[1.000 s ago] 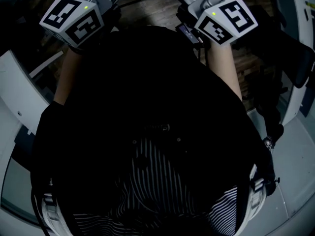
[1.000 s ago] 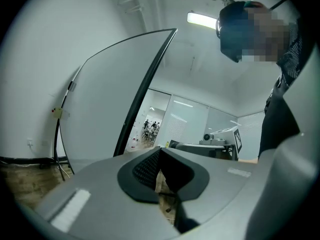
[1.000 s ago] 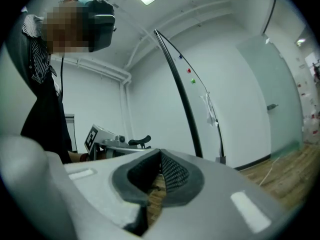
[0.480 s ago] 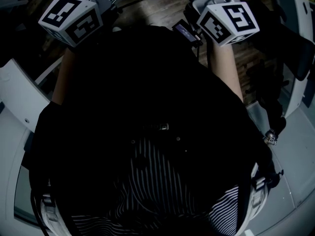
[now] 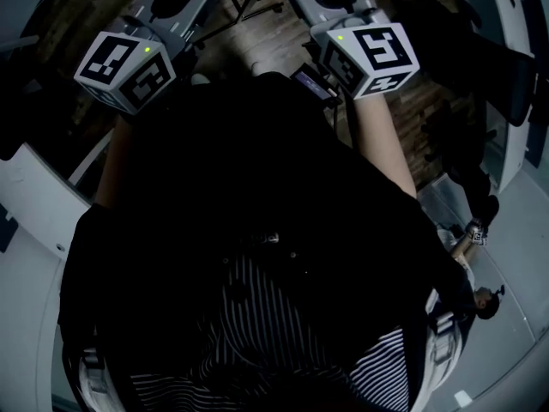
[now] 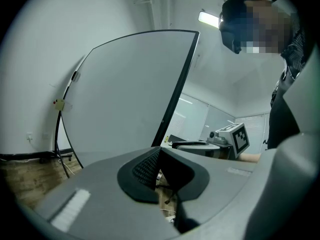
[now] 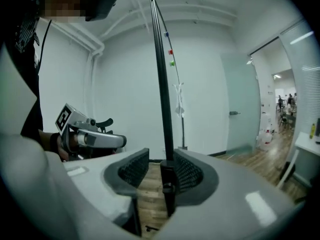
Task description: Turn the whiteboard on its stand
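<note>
Room: white walls, a white ceiling with a strip light [image 6: 209, 18], a wood plank floor [image 7: 150, 194] and a frosted glass door [image 7: 239, 104] at the far right.

Whiteboard [image 6: 125, 94]: large, black-framed and upright, directly ahead of you. In the left gripper view its pale face fills the left, and its black edge slants down towards the jaw tips. In the right gripper view you see it edge-on, as a thin black line rising from the jaws to the ceiling. Small blue, red and green dots sit just beside that line, high up.

Right gripper [image 7: 161, 170]: the jaws are fairly wide. The board's black frame edge stands between them, close against the pad [image 7: 189, 173] on the view's right. A clear gap of floor shows on its other side.

Left gripper [image 6: 158, 156]: the jaws are narrow, with a slit of floor between the dark pads and nothing gripped. The board's edge ends just behind the tips; you cannot tell whether it touches them.

Head view: you hold both grippers raised at the far side of your dark shirt [image 5: 240, 170], well apart. A striped garment [image 5: 257, 333] shows near the bottom.
</note>
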